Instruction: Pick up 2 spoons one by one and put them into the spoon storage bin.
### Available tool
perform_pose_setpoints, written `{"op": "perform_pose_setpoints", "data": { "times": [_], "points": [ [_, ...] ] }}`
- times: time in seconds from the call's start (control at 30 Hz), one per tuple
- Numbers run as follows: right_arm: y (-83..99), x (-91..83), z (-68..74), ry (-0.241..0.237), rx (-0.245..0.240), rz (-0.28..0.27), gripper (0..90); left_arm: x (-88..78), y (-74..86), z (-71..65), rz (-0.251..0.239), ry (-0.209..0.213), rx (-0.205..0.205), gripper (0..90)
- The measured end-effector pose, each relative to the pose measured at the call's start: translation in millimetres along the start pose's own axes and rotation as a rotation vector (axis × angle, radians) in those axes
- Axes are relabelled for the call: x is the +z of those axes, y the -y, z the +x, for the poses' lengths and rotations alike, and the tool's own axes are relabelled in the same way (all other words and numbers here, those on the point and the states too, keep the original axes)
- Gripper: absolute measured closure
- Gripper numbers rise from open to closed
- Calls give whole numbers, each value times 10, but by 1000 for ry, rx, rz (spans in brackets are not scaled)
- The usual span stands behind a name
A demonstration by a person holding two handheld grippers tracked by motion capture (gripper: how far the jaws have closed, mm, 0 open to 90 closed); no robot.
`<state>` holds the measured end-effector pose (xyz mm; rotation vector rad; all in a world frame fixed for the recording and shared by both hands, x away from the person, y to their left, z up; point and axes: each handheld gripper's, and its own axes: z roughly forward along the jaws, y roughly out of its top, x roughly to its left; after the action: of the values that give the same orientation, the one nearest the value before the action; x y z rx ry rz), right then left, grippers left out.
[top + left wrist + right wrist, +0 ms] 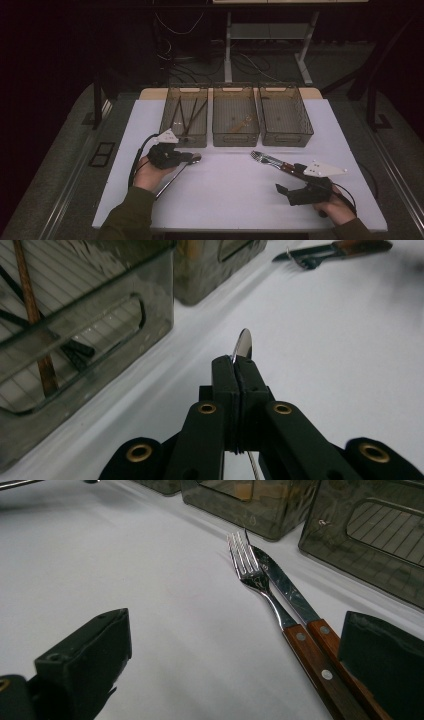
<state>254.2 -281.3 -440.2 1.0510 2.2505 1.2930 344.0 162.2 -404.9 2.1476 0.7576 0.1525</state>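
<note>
Left gripper view, left claw (239, 371) pinching spoon (243, 344), edge-on

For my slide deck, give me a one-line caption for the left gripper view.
Left gripper shut on a spoon beside smoky bins, fork beyond.

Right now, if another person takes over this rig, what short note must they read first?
Left gripper: shut on the spoon, held low over the white table, near the left bin.
Right gripper: open, holding nothing; the fork and knife lie side by side on the table, handles toward its jaws.
Bins: the left bin holds dark sticks, the middle bin one small piece, the right bin looks empty.
Done: spoon gripped.
Left: probably place the spoon in a bin, then the fork and knife.
</note>
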Motion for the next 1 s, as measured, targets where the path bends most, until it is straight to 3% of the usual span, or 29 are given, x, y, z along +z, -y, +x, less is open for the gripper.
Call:
{"op": "perform_pose_setpoints", "data": {
  "times": [0.37,0.7,1.0],
  "points": [
    [4,6,-9,2,2,2,11,-52,-221,-64,-85,0,18,890],
    [8,3,-15,4,10,1,11,3,-427,-75,-137,5,22,890],
    [4,-4,-5,2,10,-6,11,93,-719,-84,-176,-9,28,890]
  ]
}}
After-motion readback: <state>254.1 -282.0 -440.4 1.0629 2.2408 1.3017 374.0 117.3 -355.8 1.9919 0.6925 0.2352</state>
